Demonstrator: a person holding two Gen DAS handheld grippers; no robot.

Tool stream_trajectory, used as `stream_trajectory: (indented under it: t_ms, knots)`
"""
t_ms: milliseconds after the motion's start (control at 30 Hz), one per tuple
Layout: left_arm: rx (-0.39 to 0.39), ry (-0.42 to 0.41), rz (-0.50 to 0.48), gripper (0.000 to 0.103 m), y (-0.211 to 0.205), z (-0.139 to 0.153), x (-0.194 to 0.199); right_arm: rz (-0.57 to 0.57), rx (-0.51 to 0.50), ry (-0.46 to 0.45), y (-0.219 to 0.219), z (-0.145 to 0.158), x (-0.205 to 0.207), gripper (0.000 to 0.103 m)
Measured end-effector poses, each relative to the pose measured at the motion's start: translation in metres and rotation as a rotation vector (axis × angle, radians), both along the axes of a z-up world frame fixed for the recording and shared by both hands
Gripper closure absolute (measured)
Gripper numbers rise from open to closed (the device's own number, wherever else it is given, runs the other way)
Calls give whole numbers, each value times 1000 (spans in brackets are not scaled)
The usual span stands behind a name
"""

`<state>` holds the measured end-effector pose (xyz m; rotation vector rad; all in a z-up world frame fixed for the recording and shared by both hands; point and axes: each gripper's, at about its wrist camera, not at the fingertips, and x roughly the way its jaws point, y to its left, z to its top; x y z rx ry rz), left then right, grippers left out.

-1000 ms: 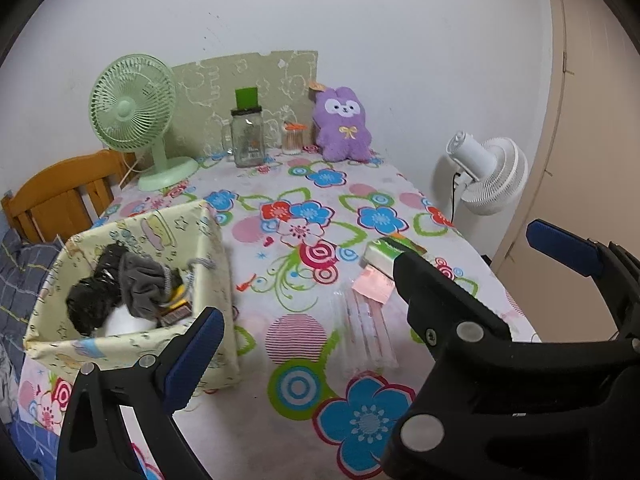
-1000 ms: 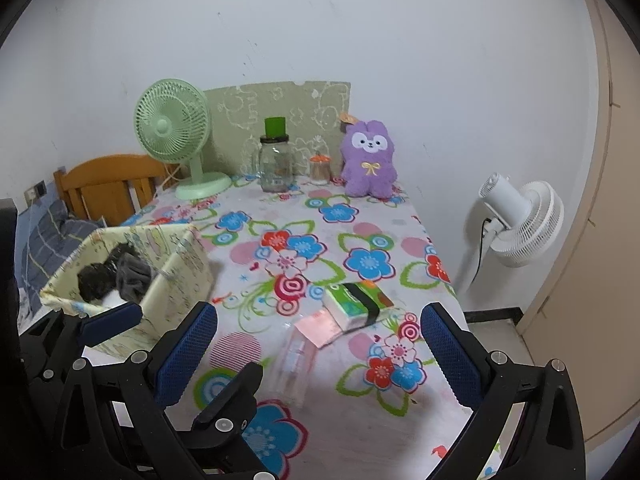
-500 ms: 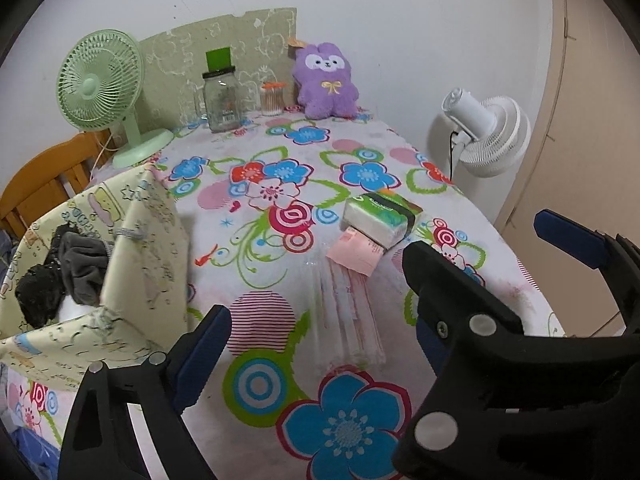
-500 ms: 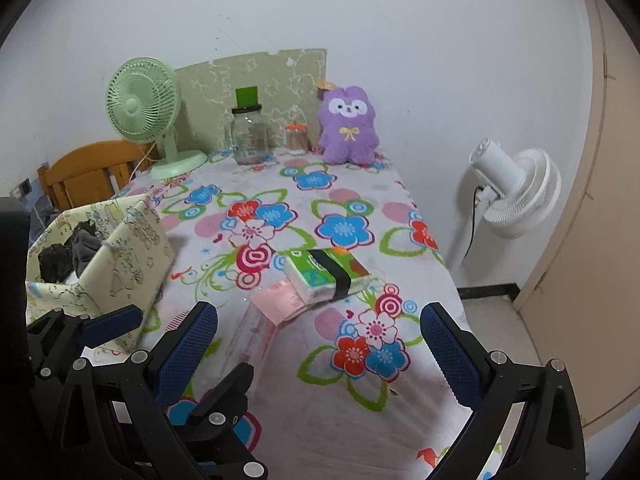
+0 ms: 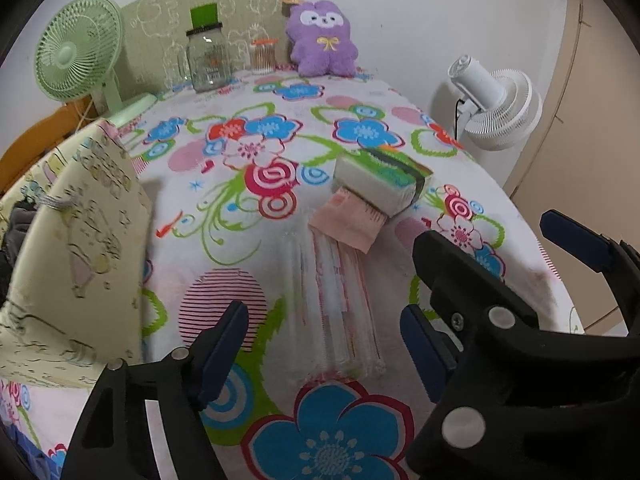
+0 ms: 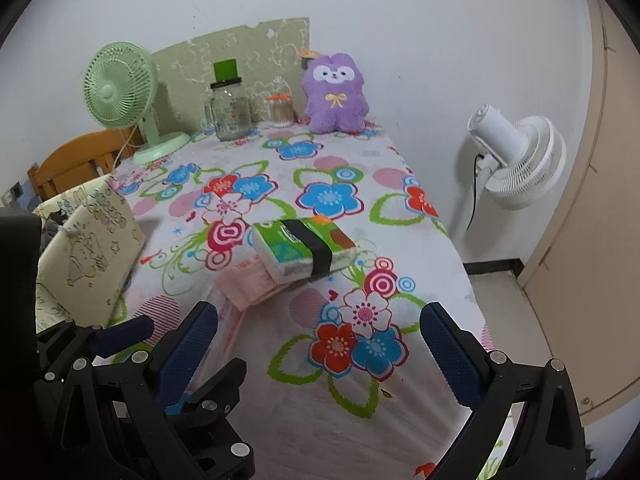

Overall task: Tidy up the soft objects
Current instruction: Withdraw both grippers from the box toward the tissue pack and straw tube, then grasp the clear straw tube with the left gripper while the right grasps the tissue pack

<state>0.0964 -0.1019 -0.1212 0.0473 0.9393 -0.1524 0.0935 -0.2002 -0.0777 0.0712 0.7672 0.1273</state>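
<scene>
A clear plastic packet [image 5: 336,300] with a pink header card lies on the flowered tablecloth [image 5: 240,240], its far end tucked under a green and white tissue pack [image 5: 380,180]. My left gripper [image 5: 322,320] hangs low over the packet. Its jaws are closing, one on each side of the packet, and the pads do not touch it. My right gripper [image 6: 320,340] is open over bare cloth just right of the packet, with nothing between its fingers. A cream fabric basket [image 5: 80,240] at the left holds dark socks or cloths. A purple plush [image 6: 336,92] sits at the far end of the table.
Along the back wall stand a green desk fan [image 5: 80,48], a glass jar [image 5: 208,60] with a green lid and a small swab jar [image 5: 264,54]. A white floor fan [image 6: 516,160] stands off the table's right edge. A wooden chair [image 6: 72,164] is behind the basket.
Both grippers have dropped and come forward over the table, so the packet and tissue pack look larger. The left jaws have narrowed around the packet. The basket has slid toward the left edge of the views.
</scene>
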Motion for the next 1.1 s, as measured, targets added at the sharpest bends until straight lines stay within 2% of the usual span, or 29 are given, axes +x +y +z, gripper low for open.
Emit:
stream_trajectory:
  t_ms: [67, 333, 400, 600, 767, 1100]
  knots:
    - [-4, 8, -2, 24, -1, -3, 1, 2, 10, 21, -1, -5, 3, 1]
    - [9, 13, 6, 43, -1, -8, 3, 3, 11, 44, 0, -13, 7, 1]
    - [5, 14, 15, 59, 2, -7, 3, 6, 17, 44, 1, -13, 7, 1]
    - [-5, 26, 17, 73, 8, -5, 2, 19, 22, 32, 7, -9, 6, 1]
    - [-5, 20, 29, 79, 13, -2, -3, 35, 15, 22, 14, -5, 3, 1]
    - [28, -38, 84, 81, 29, 11, -17, 90, 20, -8, 32, 5, -3, 1]
